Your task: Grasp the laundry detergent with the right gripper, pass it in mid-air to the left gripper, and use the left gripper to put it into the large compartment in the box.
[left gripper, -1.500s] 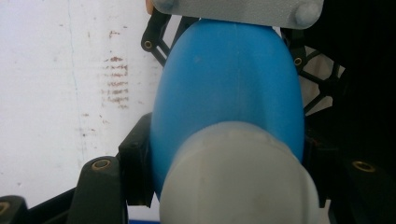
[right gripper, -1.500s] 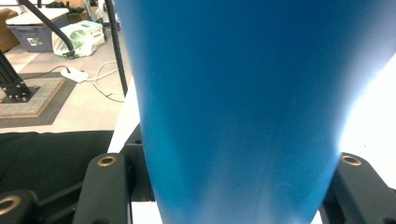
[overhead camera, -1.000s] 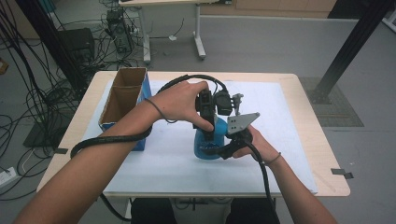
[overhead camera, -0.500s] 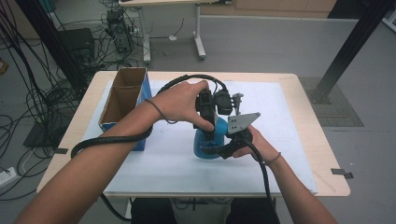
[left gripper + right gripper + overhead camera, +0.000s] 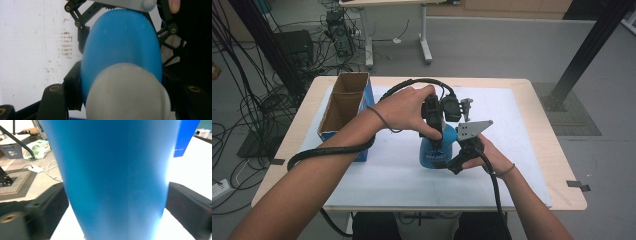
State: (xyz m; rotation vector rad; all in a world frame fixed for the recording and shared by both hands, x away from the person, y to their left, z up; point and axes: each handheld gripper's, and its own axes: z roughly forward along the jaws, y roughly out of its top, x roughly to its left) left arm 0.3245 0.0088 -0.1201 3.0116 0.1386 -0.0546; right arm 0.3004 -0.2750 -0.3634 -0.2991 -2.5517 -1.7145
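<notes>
A blue bottle point(image 5: 431, 154) with a white cap point(image 5: 127, 95) stands upright on the white mat. From above, my left gripper point(image 5: 438, 136) is shut on the bottle's shoulder just under the cap, and its black jaws press both sides of the blue body point(image 5: 120, 42). My right gripper point(image 5: 448, 162) comes in low from the right side. The bottle's lower body point(image 5: 112, 170) stands between its two jaws. Those jaws have just been opening and now flank the bottle without squeezing it.
An open cardboard box point(image 5: 343, 102) with blue sides stands at the table's left. The white mat point(image 5: 517, 125) covers most of the wooden tabletop point(image 5: 557, 165). Cables trail over the table's left edge and lie on the floor; a black post point(image 5: 592, 50) rises at the right.
</notes>
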